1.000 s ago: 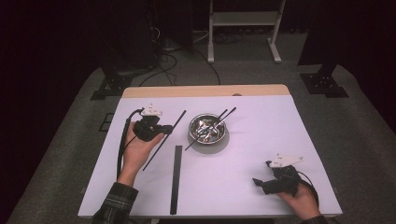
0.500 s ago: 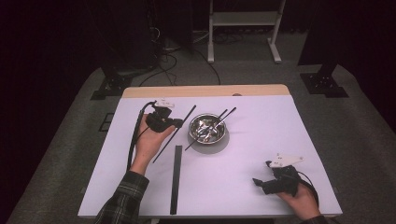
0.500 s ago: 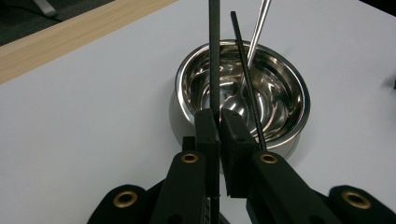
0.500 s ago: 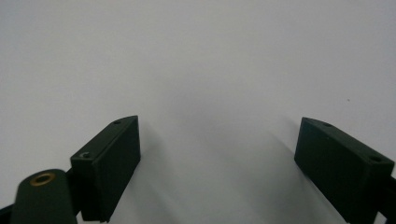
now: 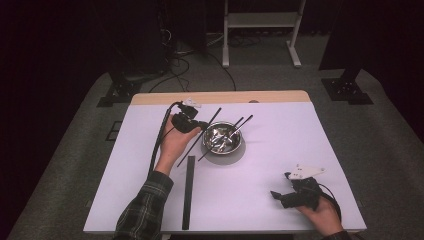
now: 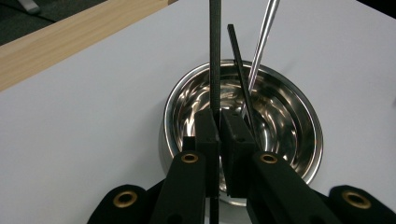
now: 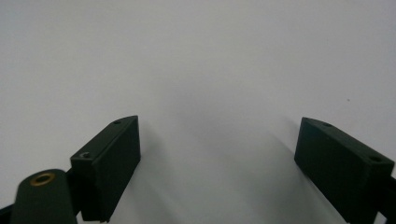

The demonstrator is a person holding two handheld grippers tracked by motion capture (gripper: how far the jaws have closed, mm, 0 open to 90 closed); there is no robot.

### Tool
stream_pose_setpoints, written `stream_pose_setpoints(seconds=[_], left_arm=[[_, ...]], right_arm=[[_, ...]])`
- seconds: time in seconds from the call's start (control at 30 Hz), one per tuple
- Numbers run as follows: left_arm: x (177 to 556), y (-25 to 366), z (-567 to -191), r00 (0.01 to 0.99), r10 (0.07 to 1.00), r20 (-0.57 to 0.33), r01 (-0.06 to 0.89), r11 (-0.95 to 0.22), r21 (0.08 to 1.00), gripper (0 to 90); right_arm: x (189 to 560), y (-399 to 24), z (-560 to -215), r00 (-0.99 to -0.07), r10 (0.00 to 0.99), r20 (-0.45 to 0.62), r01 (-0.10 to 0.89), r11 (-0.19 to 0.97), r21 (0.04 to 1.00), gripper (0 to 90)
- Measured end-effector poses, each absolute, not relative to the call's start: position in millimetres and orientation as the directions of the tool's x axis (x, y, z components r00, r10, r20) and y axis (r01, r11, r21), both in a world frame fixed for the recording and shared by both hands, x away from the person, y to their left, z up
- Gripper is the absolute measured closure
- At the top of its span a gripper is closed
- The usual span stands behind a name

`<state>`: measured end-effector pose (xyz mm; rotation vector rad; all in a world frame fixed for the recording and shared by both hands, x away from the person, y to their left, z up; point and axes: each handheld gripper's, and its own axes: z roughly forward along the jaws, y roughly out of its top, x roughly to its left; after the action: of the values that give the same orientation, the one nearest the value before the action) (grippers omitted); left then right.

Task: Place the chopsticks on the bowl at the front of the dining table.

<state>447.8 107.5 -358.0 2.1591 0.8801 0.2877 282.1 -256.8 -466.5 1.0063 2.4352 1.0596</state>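
My left gripper point(image 5: 199, 124) point(image 6: 219, 122) is shut on a long thin black stick point(image 5: 186, 154) point(image 6: 214, 51), gripped near its middle. It hovers just left of a shiny steel bowl point(image 5: 235, 146) point(image 6: 306, 122), and the stick slants from the table's far side toward the person. In the bowl lean a second black stick point(image 6: 237, 58) and a silver rod point(image 6: 264, 35), their ends poking over the far rim point(image 5: 246, 121). My right gripper point(image 5: 278, 195) point(image 7: 219, 158) rests on the table at the near right, jaws wide open with nothing between them.
A long flat black bar point(image 5: 188, 192) lies on the white table point(image 5: 290, 145), pointing toward the near edge, below the left hand. A wooden strip point(image 5: 220, 97) runs along the table's far edge. A metal stand point(image 5: 260, 20) is on the floor beyond.
The left hand has carried the black stick away from the person and to the right, up beside the bowl. The right hand has stayed put.
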Motion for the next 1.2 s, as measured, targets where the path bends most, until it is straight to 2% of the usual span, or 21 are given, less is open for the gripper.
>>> stream_pose_setpoints(seconds=[0.9, 1.2], left_arm=[[482, 71, -367, 0.720, 0.687, -0.098, 0.529, -0.451, 0.719, 86.8], [489, 63, -379, 0.699, 0.709, -0.094, 0.561, -0.462, 0.687, 86.7]], right_arm=[[282, -257, -466, -0.709, 0.706, 0.006, 0.485, 0.481, 0.731, 12.6], [282, -257, -466, -0.709, 0.705, 0.005, 0.483, 0.482, 0.731, 12.6]])
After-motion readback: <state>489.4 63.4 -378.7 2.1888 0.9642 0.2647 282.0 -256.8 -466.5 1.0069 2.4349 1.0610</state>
